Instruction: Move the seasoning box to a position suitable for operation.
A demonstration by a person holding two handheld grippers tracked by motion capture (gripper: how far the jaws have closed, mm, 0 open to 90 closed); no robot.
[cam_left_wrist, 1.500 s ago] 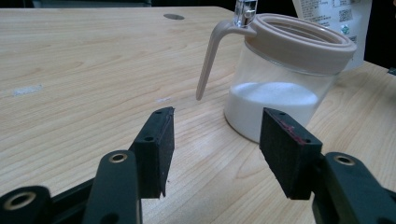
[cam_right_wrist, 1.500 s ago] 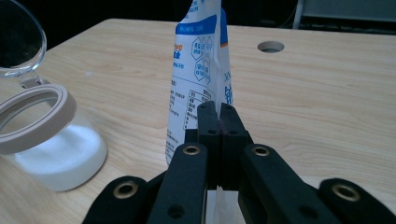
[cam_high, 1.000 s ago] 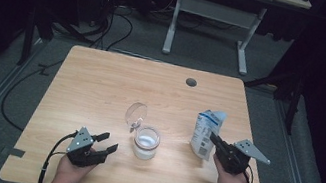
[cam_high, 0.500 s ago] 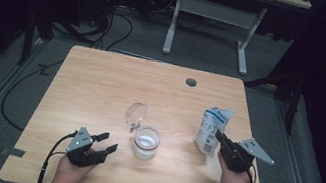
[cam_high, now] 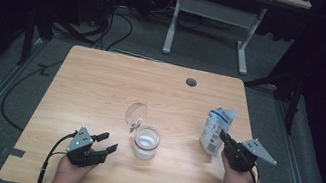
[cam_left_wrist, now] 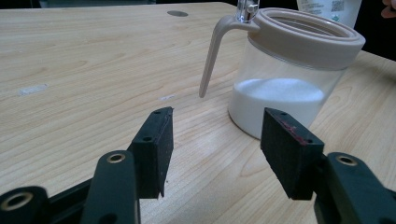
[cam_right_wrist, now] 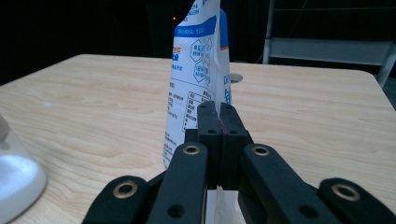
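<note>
Jaws of the right gripper (cam_high: 221,134) pinch the white-and-blue pouch (cam_high: 217,129), which stands upright near the table's (cam_high: 102,81) right edge. Close to the front edge, left of centre, the left gripper (cam_high: 107,142) rests with jaws wide apart and nothing between them, pointing at the clear jar (cam_high: 146,142) of white powder, lid (cam_high: 136,114) flipped up.

We can't read the bag (cam_right_wrist: 196,88) print, too small; its top is cut off in the right gripper view. The jar (cam_left_wrist: 285,84) lid is cropped in the left gripper view.
</note>
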